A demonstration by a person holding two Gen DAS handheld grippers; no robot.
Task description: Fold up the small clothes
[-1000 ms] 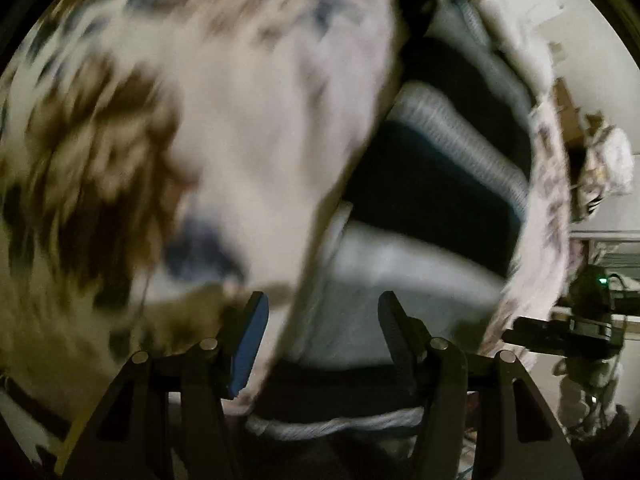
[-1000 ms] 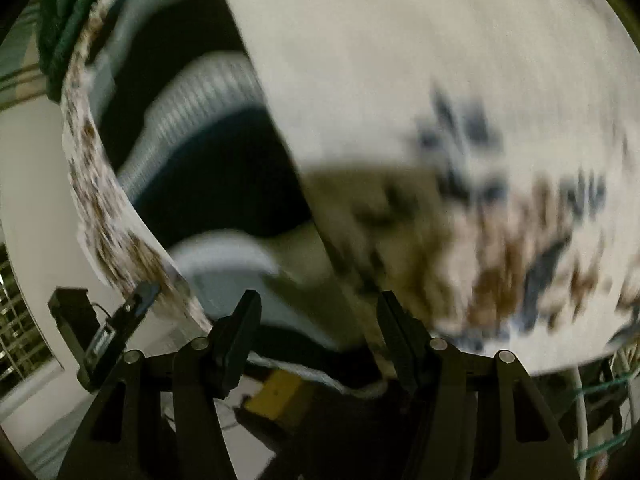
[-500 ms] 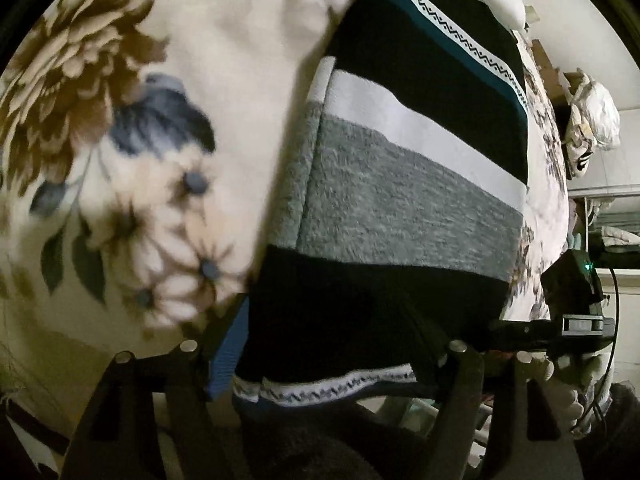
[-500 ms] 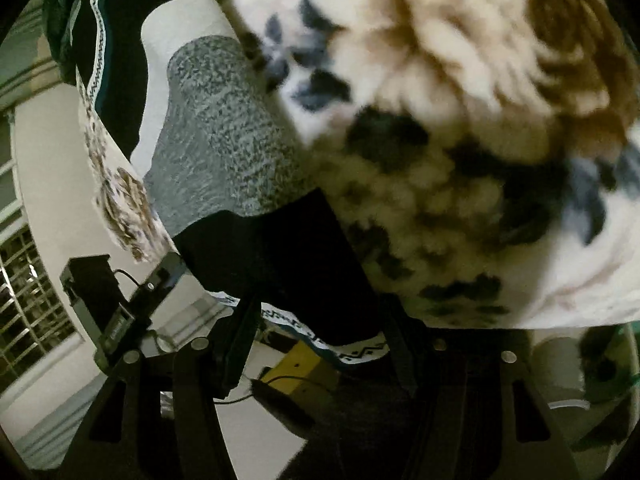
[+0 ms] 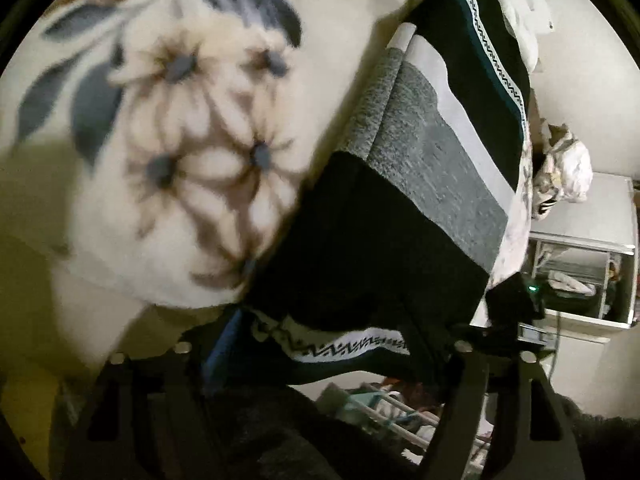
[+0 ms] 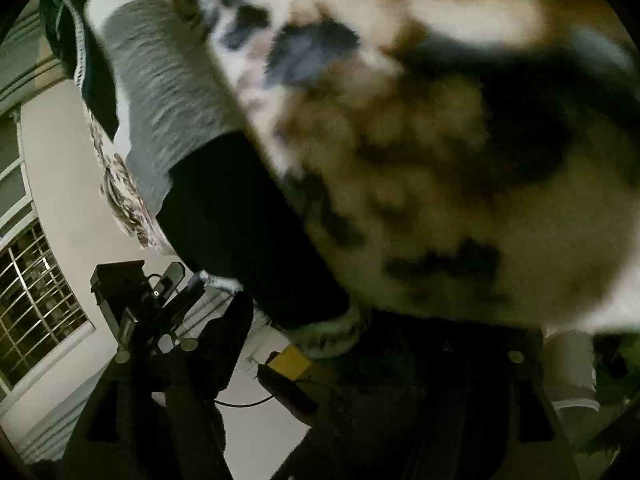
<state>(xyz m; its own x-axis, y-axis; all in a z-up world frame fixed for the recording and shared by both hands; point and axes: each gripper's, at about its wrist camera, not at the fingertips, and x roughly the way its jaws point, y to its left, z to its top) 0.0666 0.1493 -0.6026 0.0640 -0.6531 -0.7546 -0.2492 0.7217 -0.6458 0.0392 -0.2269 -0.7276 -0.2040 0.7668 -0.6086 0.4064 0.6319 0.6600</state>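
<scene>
We see first the floral blanket, cream with brown and blue-grey flowers, which fills the upper left of the left wrist view and most of the right wrist view. On it lies the striped garment, banded black, grey, white and teal, with a white zigzag trim along its near hem; the hem reaches the blanket's near edge, and in the left view it hangs over that edge. In the right wrist view the same garment runs down the left side of the blanket. We note next the left gripper: its jaws have just been opening and stand wide, the hem lying between the blue-padded finger and the dark one; whether the pads touch the cloth we cannot tell. The right gripper has likewise just been opening, the garment's hem corner between its jaws; the right-hand finger is lost in the dark. Smaller: a white shelf unit, a barred window, a yellow object.
</scene>
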